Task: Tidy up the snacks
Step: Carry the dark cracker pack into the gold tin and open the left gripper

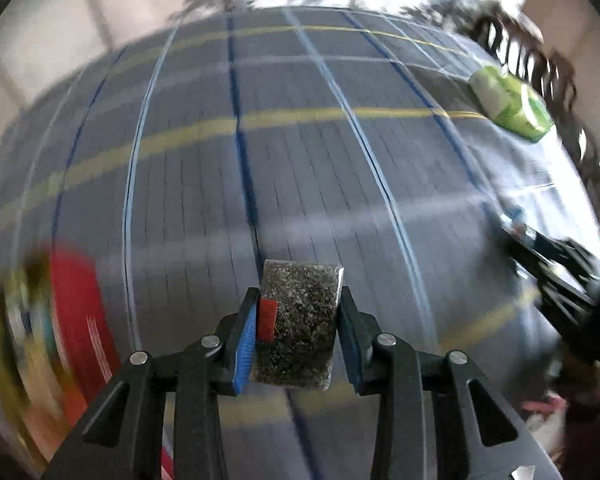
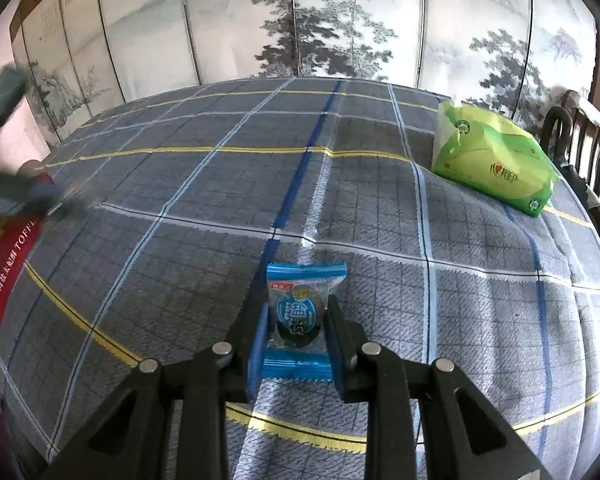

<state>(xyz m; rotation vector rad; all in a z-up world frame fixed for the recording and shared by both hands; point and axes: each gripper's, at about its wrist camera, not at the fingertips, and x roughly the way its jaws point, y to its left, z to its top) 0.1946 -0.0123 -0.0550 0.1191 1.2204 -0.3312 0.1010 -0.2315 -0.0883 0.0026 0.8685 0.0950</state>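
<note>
My left gripper (image 1: 299,298) is shut on a dark speckled snack bar (image 1: 300,344) with a small red label, holding it above the plaid cloth. My right gripper (image 2: 298,306) is shut on a blue-wrapped snack (image 2: 300,280) with a dark round centre, also over the cloth. In the left wrist view the right gripper (image 1: 556,268) shows at the right edge. In the right wrist view the left gripper (image 2: 24,196) is a dark blur at the left edge, above a red snack box (image 2: 8,260).
A blue-grey plaid tablecloth (image 2: 380,220) covers the table. A green tissue pack (image 2: 492,160) lies at its far right, also seen blurred as the tissue pack (image 1: 508,100). A wooden chair back (image 2: 580,132) stands beyond the right edge. The red box (image 1: 76,320) blurs at left.
</note>
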